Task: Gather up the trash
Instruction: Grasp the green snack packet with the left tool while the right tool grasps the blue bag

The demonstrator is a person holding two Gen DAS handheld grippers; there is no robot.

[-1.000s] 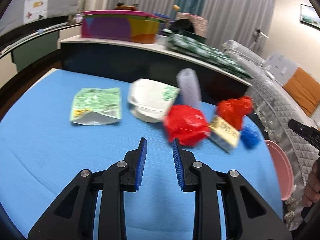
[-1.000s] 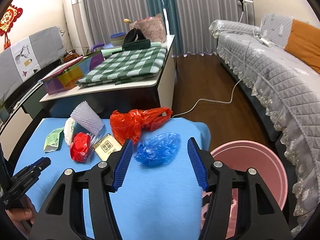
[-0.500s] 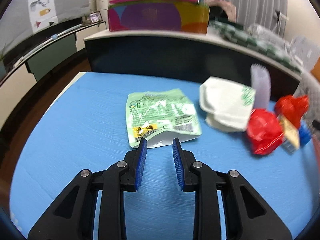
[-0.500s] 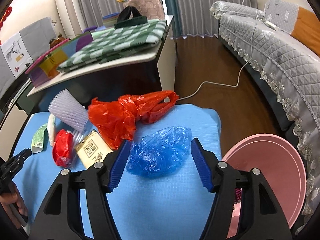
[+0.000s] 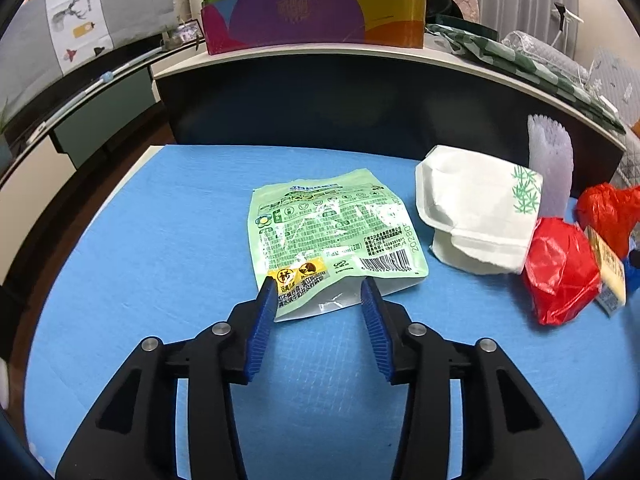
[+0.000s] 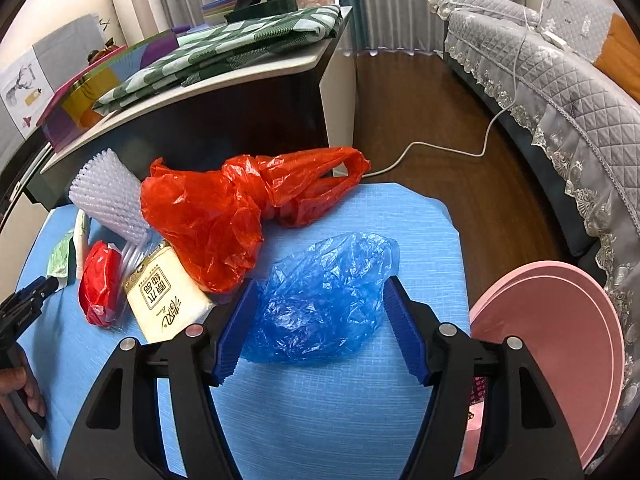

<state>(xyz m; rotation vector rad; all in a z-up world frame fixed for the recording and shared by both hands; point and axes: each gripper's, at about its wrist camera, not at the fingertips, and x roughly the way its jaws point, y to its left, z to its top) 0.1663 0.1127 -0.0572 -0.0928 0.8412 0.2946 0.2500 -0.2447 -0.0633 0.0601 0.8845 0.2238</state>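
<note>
Barcode and "2028" print mark green pouch (image 5: 332, 236).

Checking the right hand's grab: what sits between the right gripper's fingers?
The crumpled blue plastic bag lies between the right gripper fingers, seen in the right wrist view.

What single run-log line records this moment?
left gripper: opening, astride flat green foil pouch | right gripper: open, astride crumpled blue plastic bag | nothing gripped
</note>
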